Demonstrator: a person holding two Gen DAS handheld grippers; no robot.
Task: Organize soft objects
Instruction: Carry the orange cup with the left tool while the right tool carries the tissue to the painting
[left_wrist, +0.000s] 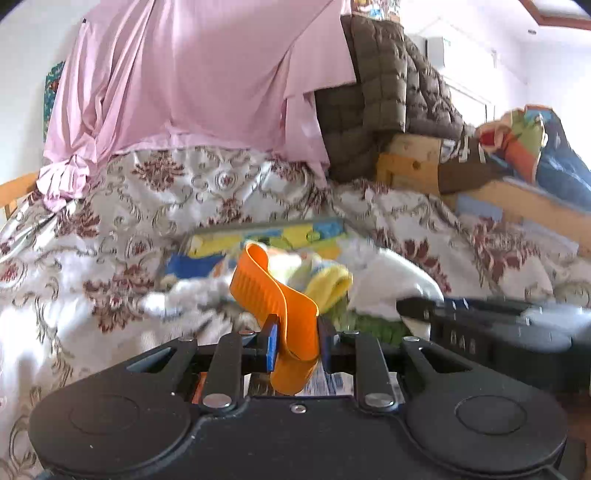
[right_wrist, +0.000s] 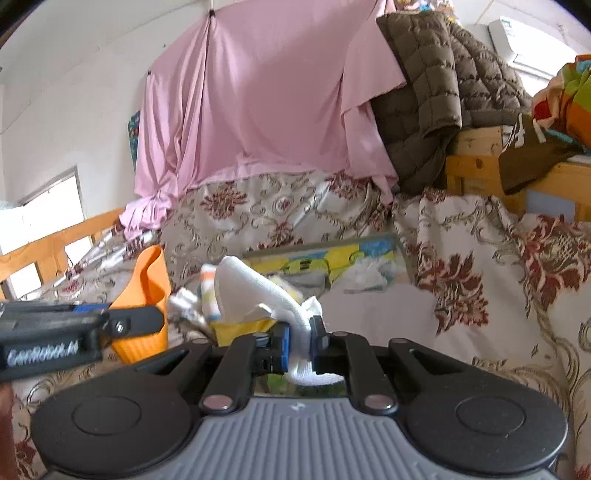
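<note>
My left gripper (left_wrist: 297, 338) is shut on a soft orange ribbed piece (left_wrist: 273, 291) that curls up and forward from its blue pads; the same orange piece (right_wrist: 147, 291) shows at the left of the right wrist view. My right gripper (right_wrist: 300, 339) is shut on a white sock (right_wrist: 255, 288), whose body rises ahead of the jaws. Beyond both lies a small heap of soft things on the bed: a yellow cloth (left_wrist: 330, 286), a striped sock (right_wrist: 208, 291) and white cloth (left_wrist: 388, 273). The right gripper's body (left_wrist: 480, 328) crosses the left wrist view at the right.
A floral bedspread (left_wrist: 110, 240) covers the bed. A colourful flat mat (right_wrist: 325, 258) lies behind the heap. A pink sheet (right_wrist: 266, 96) hangs at the back, beside a brown quilted jacket (right_wrist: 424, 92) draped over a wooden frame (right_wrist: 476, 162). A wooden rail (right_wrist: 55, 240) runs at left.
</note>
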